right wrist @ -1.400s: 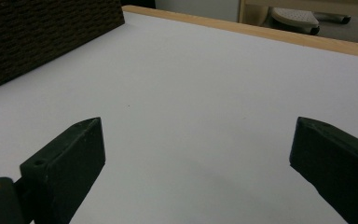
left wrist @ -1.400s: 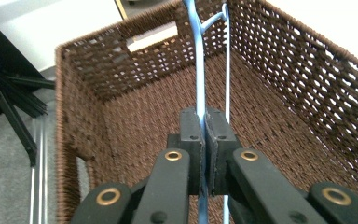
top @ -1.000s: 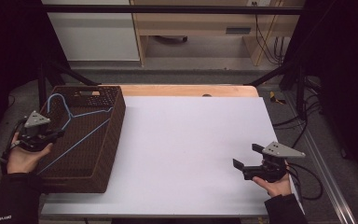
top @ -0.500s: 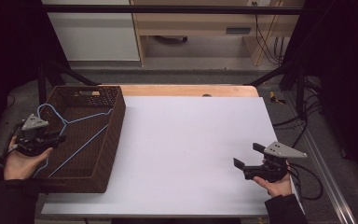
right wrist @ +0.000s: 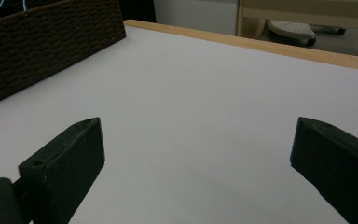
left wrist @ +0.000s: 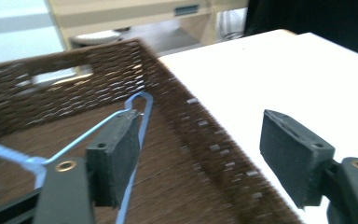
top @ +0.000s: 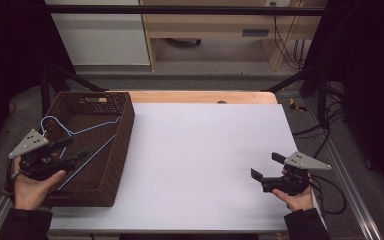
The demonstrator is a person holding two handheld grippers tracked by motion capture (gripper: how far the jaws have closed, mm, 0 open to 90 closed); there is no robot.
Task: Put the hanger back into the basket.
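High view: at the table's left edge, the left gripper (top: 67, 150), jaws spread, hovers over a dark woven basket (top: 122, 145) holding a thin blue wire hanger (top: 92, 129). Far right, the right gripper (top: 266, 166) sits wide apart above the white table (top: 200, 150).

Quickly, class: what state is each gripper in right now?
Left gripper: open, above the brown woven basket, beside the thin blue wire hanger, holding nothing.
Right gripper: open, empty.
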